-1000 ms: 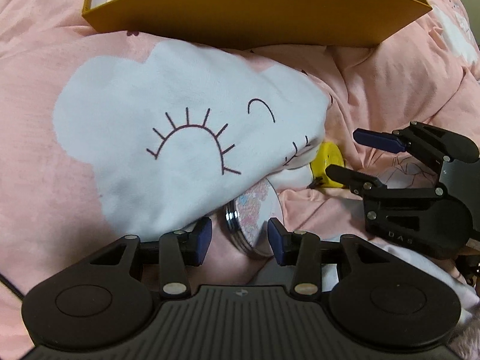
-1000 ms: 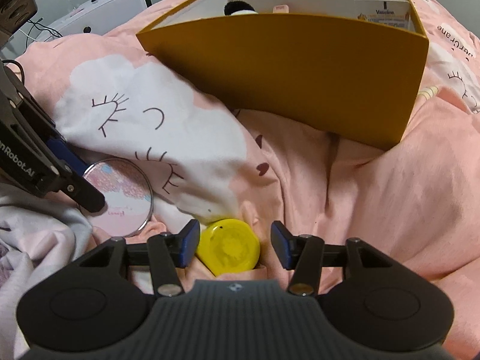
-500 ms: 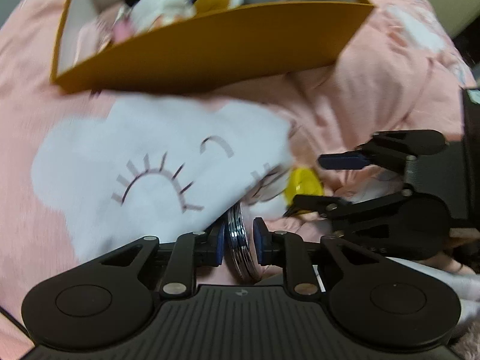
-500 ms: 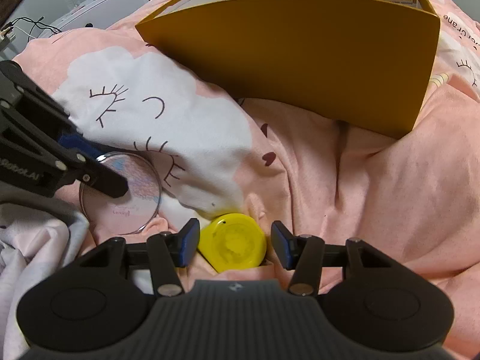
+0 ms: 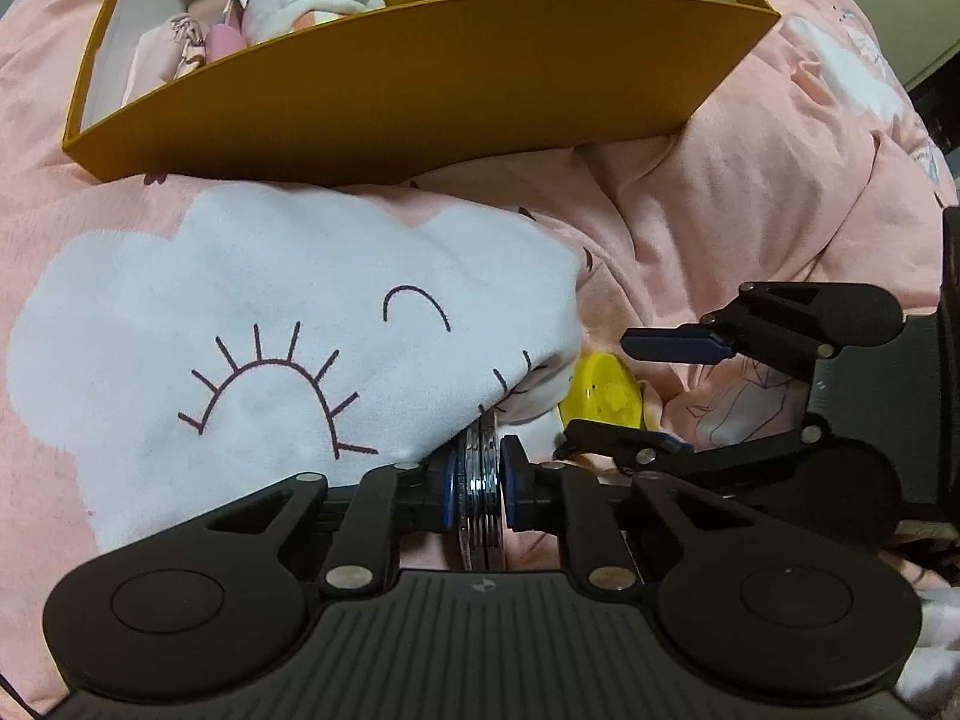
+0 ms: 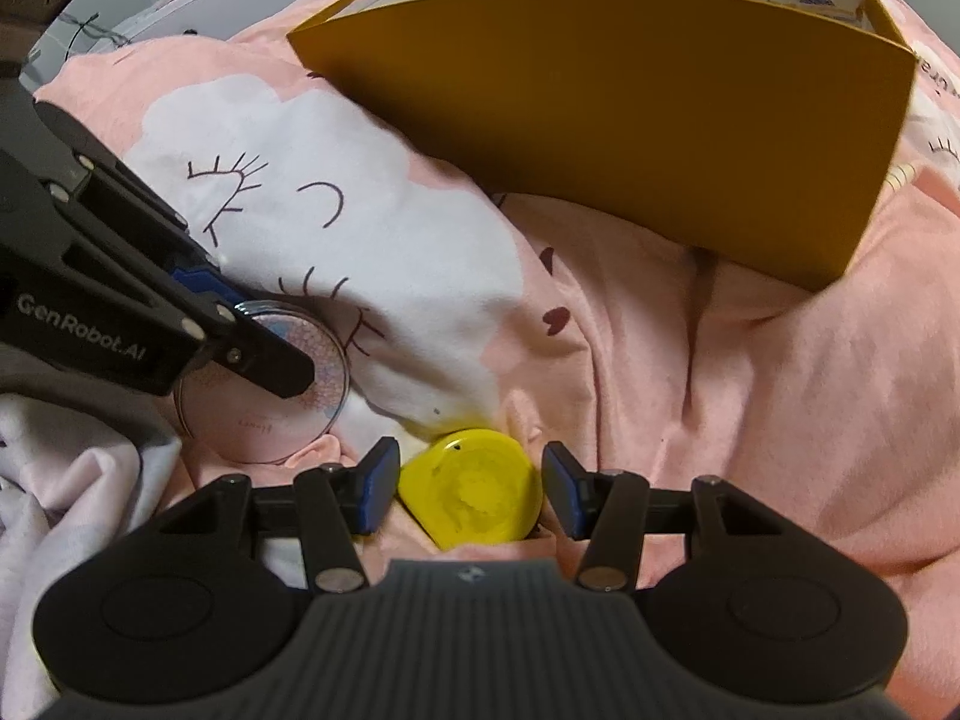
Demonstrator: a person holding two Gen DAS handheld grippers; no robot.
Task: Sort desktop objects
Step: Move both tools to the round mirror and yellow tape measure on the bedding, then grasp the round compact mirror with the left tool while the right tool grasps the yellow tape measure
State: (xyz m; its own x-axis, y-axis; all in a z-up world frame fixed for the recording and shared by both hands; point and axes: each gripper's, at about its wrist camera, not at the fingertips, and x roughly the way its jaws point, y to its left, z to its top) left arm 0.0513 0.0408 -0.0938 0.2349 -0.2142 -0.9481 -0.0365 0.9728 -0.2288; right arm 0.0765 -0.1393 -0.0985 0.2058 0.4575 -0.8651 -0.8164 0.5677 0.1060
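The left gripper [image 5: 474, 489] has just closed on the compact [image 5: 480, 504], edge-on above the quilt [image 5: 750, 198]; the right gripper [image 6: 471, 489] stands open astride the yellow disc [image 6: 474, 495], box [image 6: 630, 120] beyond.

We're looking at a pink duvet [image 5: 750, 192] printed with a white cloud face [image 5: 288, 324], rumpled into folds. Behind it, white furniture [image 6: 198, 0] with cables [image 6: 84, 30] stands at the wall.

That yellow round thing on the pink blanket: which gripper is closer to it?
Right. The right gripper straddles the yellow round case, jaws open either side of it. The left gripper sits beside it, shut on the round compact mirror.
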